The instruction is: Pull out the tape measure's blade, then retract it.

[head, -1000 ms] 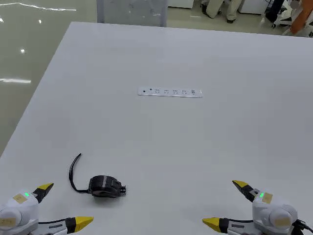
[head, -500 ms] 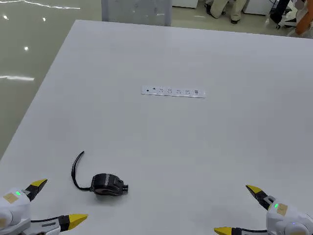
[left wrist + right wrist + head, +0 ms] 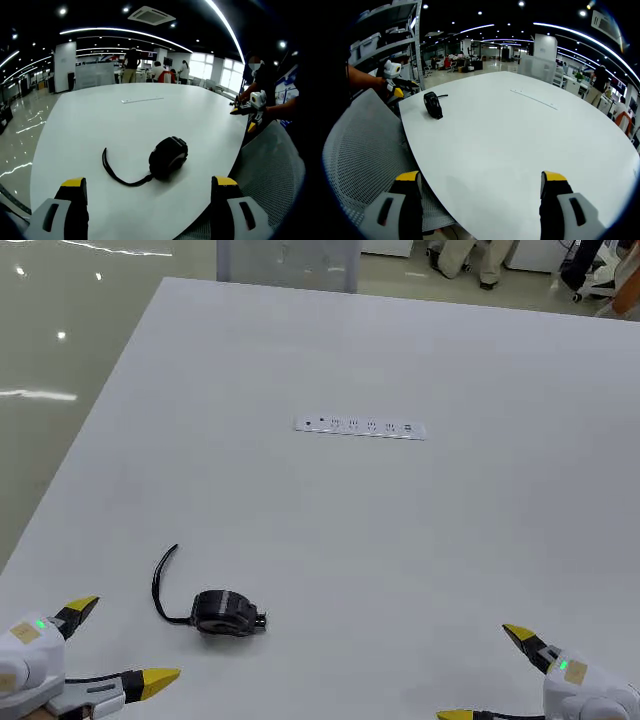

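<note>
Both empty — left gripper (image 3: pixel 125 640) jaws apart, right gripper (image 3: pixel 485 674) likewise, tape measure (image 3: pixel 225 613) on table (image 3: pixel 400 540)

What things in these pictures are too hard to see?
Tape measure: head view, too small and dark to read any writing.
Power strip: head view, sockets too tiny to count.
Right tool: head view, bottom edge cuts off its body.
Left tool: head view, bottom corner cuts off its handle.
</note>
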